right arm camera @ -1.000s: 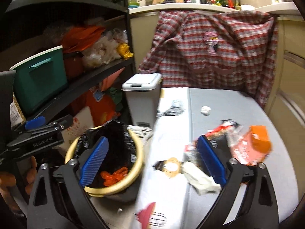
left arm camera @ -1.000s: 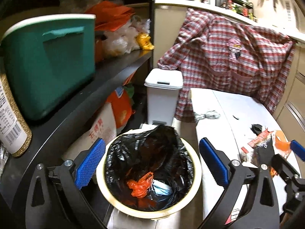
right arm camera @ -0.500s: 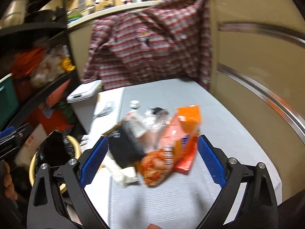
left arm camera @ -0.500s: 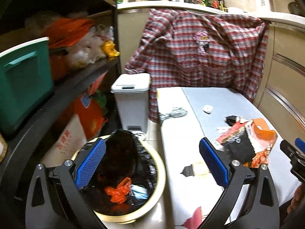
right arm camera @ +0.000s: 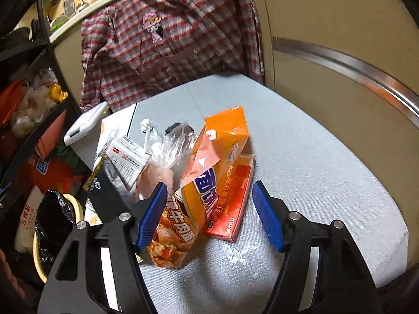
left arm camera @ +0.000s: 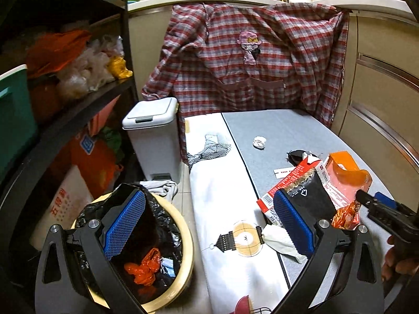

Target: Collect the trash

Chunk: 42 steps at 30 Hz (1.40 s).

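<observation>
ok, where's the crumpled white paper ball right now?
In the left wrist view the crumpled white paper ball sits alone on the grey table, beyond the wrapper pile, toward the plaid shirt.

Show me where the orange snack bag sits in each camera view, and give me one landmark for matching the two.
Left wrist view: the orange snack bag lies at the right, on the grey table, behind the black packet.
Right wrist view: it stands at centre, just ahead of the right hand-held gripper, leaning over a red box.
Shared landmark: the plaid shirt hanging behind the table.
</observation>
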Each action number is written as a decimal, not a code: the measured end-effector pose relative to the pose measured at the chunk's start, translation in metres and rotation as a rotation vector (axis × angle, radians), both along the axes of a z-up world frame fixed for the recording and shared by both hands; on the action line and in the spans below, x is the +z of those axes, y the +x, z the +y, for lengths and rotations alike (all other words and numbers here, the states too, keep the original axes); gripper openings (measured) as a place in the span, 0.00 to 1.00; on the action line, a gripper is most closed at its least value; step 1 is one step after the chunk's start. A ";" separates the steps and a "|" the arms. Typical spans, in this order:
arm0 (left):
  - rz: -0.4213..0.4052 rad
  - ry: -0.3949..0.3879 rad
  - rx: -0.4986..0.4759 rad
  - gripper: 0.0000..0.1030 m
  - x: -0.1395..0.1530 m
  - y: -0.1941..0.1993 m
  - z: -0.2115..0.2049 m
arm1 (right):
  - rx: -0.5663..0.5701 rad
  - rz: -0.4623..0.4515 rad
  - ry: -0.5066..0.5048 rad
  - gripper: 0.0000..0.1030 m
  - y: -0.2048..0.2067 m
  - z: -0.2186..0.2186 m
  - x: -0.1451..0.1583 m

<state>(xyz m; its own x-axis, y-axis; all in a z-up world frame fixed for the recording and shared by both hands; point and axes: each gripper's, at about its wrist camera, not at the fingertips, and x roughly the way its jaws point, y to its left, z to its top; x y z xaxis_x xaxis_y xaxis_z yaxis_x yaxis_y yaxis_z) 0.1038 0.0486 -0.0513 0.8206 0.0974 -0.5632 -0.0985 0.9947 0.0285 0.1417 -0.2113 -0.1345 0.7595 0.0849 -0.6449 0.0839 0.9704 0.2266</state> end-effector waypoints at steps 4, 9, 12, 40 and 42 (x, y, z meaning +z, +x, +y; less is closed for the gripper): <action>0.006 0.003 -0.009 0.93 -0.003 0.006 -0.004 | 0.059 0.024 -0.007 0.09 0.007 0.008 -0.009; 0.006 -0.005 -0.026 0.93 -0.004 0.008 -0.008 | 0.072 -0.068 -0.058 0.01 -0.005 0.014 0.008; -0.001 -0.021 -0.047 0.93 -0.004 0.010 -0.013 | 0.042 -0.135 -0.091 0.01 -0.015 0.010 0.026; 0.128 0.010 -0.297 0.93 -0.080 0.058 -0.129 | -0.073 -0.143 -0.046 0.01 -0.023 -0.038 0.040; 0.141 0.026 -0.303 0.93 -0.084 0.059 -0.134 | -0.080 -0.135 -0.039 0.01 -0.022 -0.042 0.038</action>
